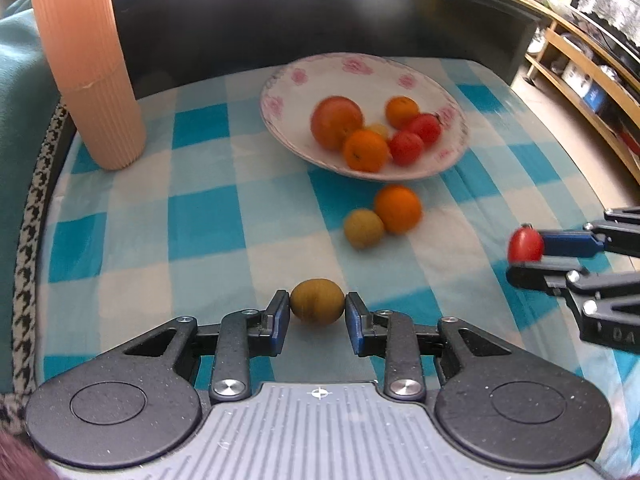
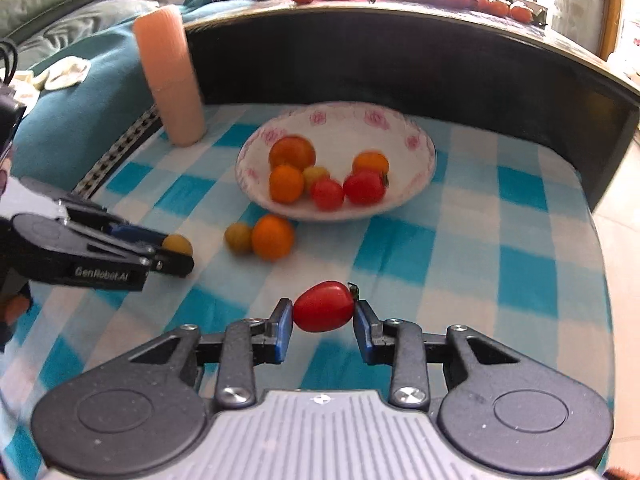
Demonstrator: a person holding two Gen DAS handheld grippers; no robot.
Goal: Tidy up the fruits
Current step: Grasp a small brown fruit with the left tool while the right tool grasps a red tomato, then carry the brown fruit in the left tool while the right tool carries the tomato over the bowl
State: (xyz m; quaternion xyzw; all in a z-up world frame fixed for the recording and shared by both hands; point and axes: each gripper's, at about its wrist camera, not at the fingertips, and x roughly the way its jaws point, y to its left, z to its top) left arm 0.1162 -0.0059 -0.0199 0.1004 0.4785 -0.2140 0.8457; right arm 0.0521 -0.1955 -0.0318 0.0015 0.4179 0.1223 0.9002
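My left gripper (image 1: 317,307) is shut on a small olive-brown fruit (image 1: 317,301), held just above the checked cloth. My right gripper (image 2: 323,310) is shut on a red tomato (image 2: 324,306) with its green stem to the right. Each gripper shows in the other's view: the right gripper (image 1: 524,254) at the right edge with the tomato (image 1: 525,244), the left gripper (image 2: 176,250) at the left with its fruit (image 2: 177,244). A white bowl with pink flowers (image 1: 444,156) (image 2: 416,188) holds several oranges and tomatoes. A yellow-green fruit (image 1: 363,228) (image 2: 238,237) and an orange (image 1: 398,209) (image 2: 273,237) lie together before the bowl.
A tall ribbed peach-coloured cup (image 1: 86,68) (image 2: 172,76) stands at the back left. A dark raised ledge (image 2: 400,56) borders the blue-and-white checked cloth (image 1: 160,216) at the back, with more fruit on top. Wooden shelves (image 1: 584,76) stand far right.
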